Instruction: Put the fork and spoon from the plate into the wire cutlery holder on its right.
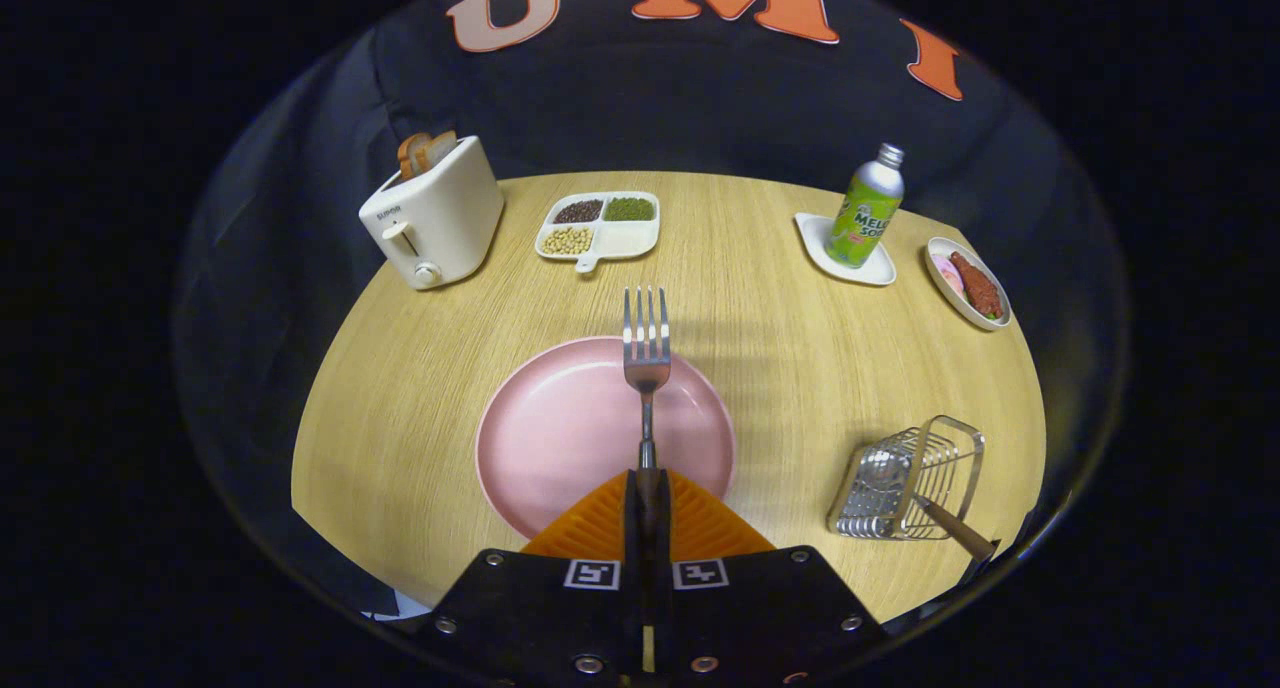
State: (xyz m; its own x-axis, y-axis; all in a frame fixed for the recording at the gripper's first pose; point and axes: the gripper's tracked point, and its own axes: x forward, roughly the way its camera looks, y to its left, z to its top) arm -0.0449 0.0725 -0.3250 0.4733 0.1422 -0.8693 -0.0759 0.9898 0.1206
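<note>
My gripper (647,488) is shut on the handle of a steel fork (647,353), which points straight ahead with its tines up and beyond the fingers. The orange fingers (595,523) press on the handle from both sides. Below the fork lies a pink plate (560,438) on the wooden table, and its bare surface carries no cutlery. To the plate's right stands the wire cutlery holder (905,483). A wooden-handled utensil (955,531) leans out of the holder toward the table's near edge; its head is hidden inside the wires.
At the back of the round table (400,418) stand a white toaster (435,218) with bread, a divided dish of beans (600,226), a green bottle (866,208) on a white coaster, and a small dish of food (968,281) at the far right.
</note>
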